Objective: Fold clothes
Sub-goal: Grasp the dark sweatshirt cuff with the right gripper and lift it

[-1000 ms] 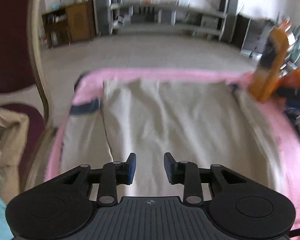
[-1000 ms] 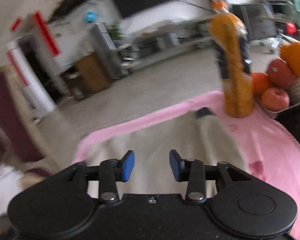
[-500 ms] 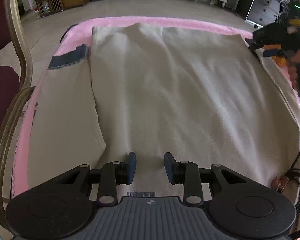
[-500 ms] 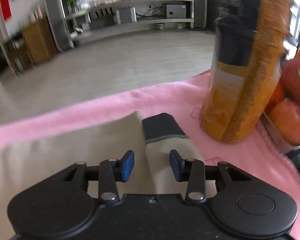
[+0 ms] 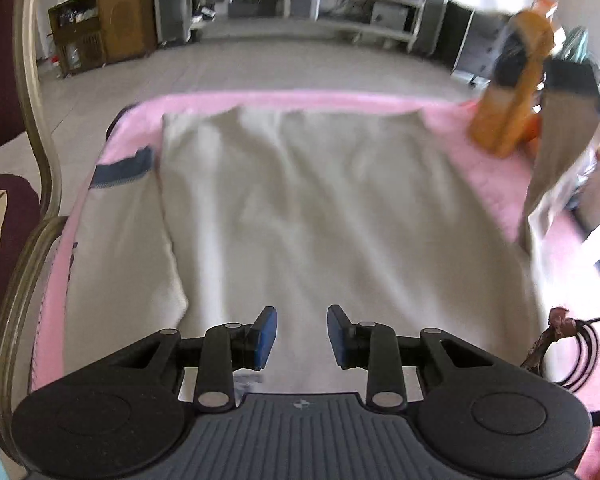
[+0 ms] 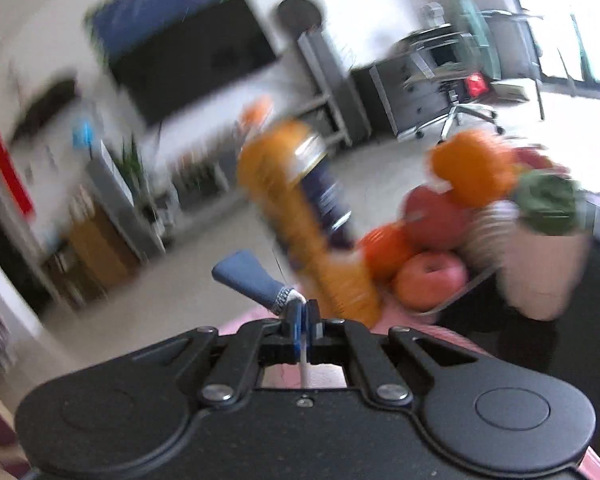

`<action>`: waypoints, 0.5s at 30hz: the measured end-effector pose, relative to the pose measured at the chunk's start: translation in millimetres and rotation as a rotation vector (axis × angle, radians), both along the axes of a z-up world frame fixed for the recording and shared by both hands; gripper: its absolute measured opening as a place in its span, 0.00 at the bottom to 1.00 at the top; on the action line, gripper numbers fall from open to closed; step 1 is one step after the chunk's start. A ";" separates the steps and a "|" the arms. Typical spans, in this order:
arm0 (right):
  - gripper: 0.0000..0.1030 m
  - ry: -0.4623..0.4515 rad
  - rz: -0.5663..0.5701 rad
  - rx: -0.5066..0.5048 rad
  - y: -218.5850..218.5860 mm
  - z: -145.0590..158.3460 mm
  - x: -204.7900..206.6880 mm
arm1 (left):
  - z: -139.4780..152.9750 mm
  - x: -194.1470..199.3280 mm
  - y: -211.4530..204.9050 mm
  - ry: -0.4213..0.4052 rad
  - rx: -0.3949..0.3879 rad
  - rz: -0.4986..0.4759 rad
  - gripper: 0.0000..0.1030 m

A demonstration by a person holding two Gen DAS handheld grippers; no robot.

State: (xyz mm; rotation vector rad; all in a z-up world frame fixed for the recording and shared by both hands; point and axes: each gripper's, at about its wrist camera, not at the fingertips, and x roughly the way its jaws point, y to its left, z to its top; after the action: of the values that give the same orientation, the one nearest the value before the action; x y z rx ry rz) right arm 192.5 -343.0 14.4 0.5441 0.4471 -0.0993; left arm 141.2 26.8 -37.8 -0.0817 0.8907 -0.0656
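1. Left wrist view – the left gripper (image 5: pixel 302 336) hangs over the near hem of the cream shirt (image 5: pixel 312 216), fingers apart and holding nothing. The shirt lies flat ahead of the fingertips on a pink table cover (image 5: pixel 284 98). To the left of the fingers, the left sleeve with its navy cuff (image 5: pixel 122 170) rests flat along the cover's edge, beside a chair frame (image 5: pixel 36 92).

2. Same view, far right of the fingers – the right sleeve (image 5: pixel 560 136) is raised off the cover and hangs as a strip from its dark cuff. It sits just beside an orange snack bag (image 5: pixel 512 84), though blur prevents telling whether the two touch.

3. Right wrist view – the right gripper (image 6: pixel 302 322) has its fingers together, clamped on the sleeve just behind the blue cuff (image 6: pixel 248 280), which projects up and to the left of the fingertips. Ahead and to the right stand the snack bag (image 6: pixel 300 216) and a fruit bowl (image 6: pixel 452 300) of apples and oranges.

4. Risks:
   - The hanging sleeve could sweep the snack bag and tip it toward the fruit bowl – caused by carrying the fold across too low or too close.
   - The thin pinch near the cuff could slip on a fast swing.
   - With the hem unpinned by the open left fingers, the body panel may drag and wrinkle.

5. Markings – no brand, label or writing is legible in either view; the bag's print is blurred.
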 end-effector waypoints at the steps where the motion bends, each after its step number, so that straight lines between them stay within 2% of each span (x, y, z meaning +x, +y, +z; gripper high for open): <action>1: 0.02 -0.036 -0.020 0.044 -18.1 8.3 -23.8 | 6.5 -8.1 -5.6 -0.014 -0.015 -0.009 0.28; 5: 0.02 -0.137 -0.132 0.211 -91.4 2.4 -74.3 | 24.6 -34.9 -39.4 -0.027 -0.028 -0.069 0.28; 10: 0.02 -0.090 -0.231 0.190 -157.9 -33.2 -78.5 | 36.3 -48.0 -88.3 -0.013 -0.005 -0.147 0.29; 15: 0.02 -0.009 -0.294 0.296 -221.0 -69.5 -67.4 | 28.3 -43.7 -140.4 0.026 0.050 -0.230 0.28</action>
State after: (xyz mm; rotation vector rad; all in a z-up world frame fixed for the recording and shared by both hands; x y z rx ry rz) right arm 125.0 -564.1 -55.1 0.9001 0.3722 -0.3159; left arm 97.4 -113.6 -9.5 0.0667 0.9245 -0.2574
